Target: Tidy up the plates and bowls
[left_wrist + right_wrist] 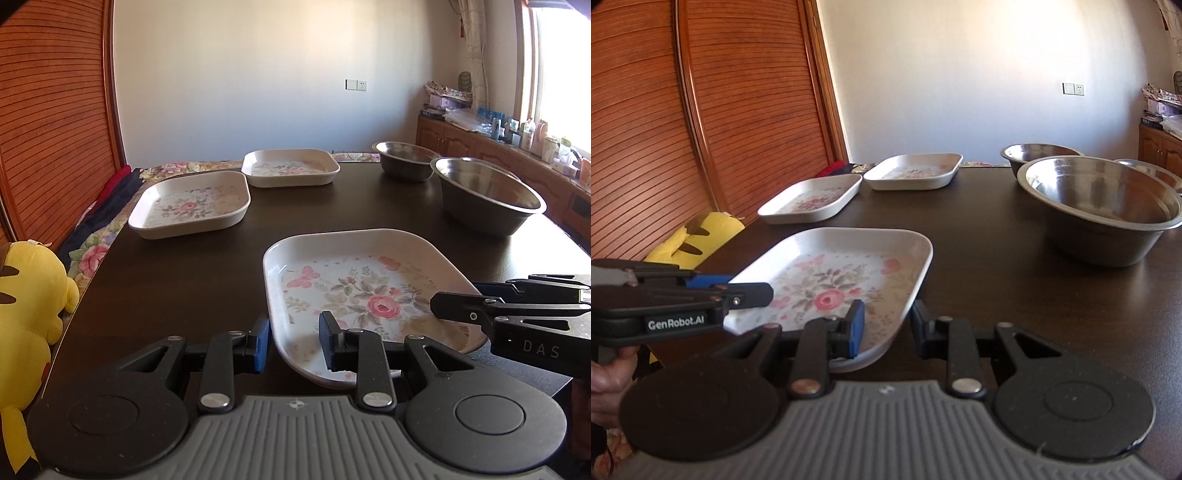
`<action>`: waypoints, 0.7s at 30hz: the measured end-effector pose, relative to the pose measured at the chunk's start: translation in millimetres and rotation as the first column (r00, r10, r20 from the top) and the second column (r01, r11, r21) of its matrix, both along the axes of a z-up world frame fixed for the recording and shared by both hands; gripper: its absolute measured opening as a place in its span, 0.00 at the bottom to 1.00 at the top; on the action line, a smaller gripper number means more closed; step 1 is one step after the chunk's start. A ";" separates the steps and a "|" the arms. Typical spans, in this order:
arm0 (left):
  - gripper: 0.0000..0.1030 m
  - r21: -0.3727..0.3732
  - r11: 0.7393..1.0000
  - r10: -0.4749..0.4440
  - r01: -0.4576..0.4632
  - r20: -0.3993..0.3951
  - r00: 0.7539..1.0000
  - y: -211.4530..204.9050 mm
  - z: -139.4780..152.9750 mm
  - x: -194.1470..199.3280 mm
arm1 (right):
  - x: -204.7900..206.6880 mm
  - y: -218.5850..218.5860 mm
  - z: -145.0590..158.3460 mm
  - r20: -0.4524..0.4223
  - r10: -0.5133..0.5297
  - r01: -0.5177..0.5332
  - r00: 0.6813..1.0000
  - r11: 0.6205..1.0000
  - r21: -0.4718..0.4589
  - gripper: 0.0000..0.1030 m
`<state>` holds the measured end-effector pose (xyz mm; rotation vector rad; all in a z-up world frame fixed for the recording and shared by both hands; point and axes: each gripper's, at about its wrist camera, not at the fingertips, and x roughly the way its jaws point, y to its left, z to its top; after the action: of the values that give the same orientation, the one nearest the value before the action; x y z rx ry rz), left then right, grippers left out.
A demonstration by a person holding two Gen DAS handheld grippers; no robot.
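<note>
Nearest first, as they lie on the dark table (192, 280):

- Left gripper (295, 343): black linkage with blue pads, jaws drawn narrow over the near left rim of the nearest plate, one finger outside the wall and one inside. It reads as a pinch on that rim, though pad contact is not fully plain.
- Right gripper (886, 325): same build, jaws likewise narrow and straddling the plate's near right corner, blue pad inside, black finger outside. Judged to be gripping the rim.
- Nearest plate (369, 295): rounded rectangle, shallow raised wall, glossy cream with a printed pink rose and butterflies. Held at two opposite edges, presumably so that it lifts level for stacking. Its near edge looks tipped slightly off the table.
- Large steel bowl (1100, 218): round, brushed metal, flared lip, standing alone to the right, well apart from the plate.
- Second floral plate (192, 206): same pattern and shape, matte outer wall, far left, the likely stacking place.
- Third floral plate (291, 166): just beyond the second and nearly touching it.
- Smaller steel bowl (402, 160): at the far edge, behind the large one.
- Yellow plush toy (29, 314): soft, off the table's left side.
</note>
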<state>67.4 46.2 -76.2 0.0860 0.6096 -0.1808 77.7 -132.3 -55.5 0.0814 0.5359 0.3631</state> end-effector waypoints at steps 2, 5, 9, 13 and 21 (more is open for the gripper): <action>0.29 0.004 1.000 0.006 -0.006 -0.004 1.000 0.2 -2.4 0.8 | -0.1 0.3 -1.6 -0.001 -0.001 0.001 1.000 1.000 -0.004 0.29; 0.29 0.003 1.000 0.011 -0.011 -0.009 1.000 1.8 -5.1 0.6 | -0.9 1.5 -5.0 -0.009 0.002 -0.002 1.000 1.000 -0.007 0.29; 0.29 -0.004 1.000 0.011 -0.011 -0.006 1.000 2.8 -6.4 0.2 | -2.3 2.4 -7.1 -0.011 0.006 -0.006 1.000 1.000 -0.014 0.29; 0.29 -0.008 1.000 0.014 -0.014 -0.007 1.000 3.0 -6.1 1.1 | -3.8 2.3 -7.4 -0.008 0.006 -0.006 1.000 1.000 -0.017 0.29; 0.30 -0.014 0.999 0.032 -0.032 0.000 0.999 8.6 -2.0 0.5 | -6.7 2.0 -4.2 0.032 -0.010 0.011 0.999 0.999 -0.033 0.29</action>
<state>67.9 54.8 -78.2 0.0624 0.6094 -0.1541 71.0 -130.3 -59.8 0.0463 0.5094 0.3443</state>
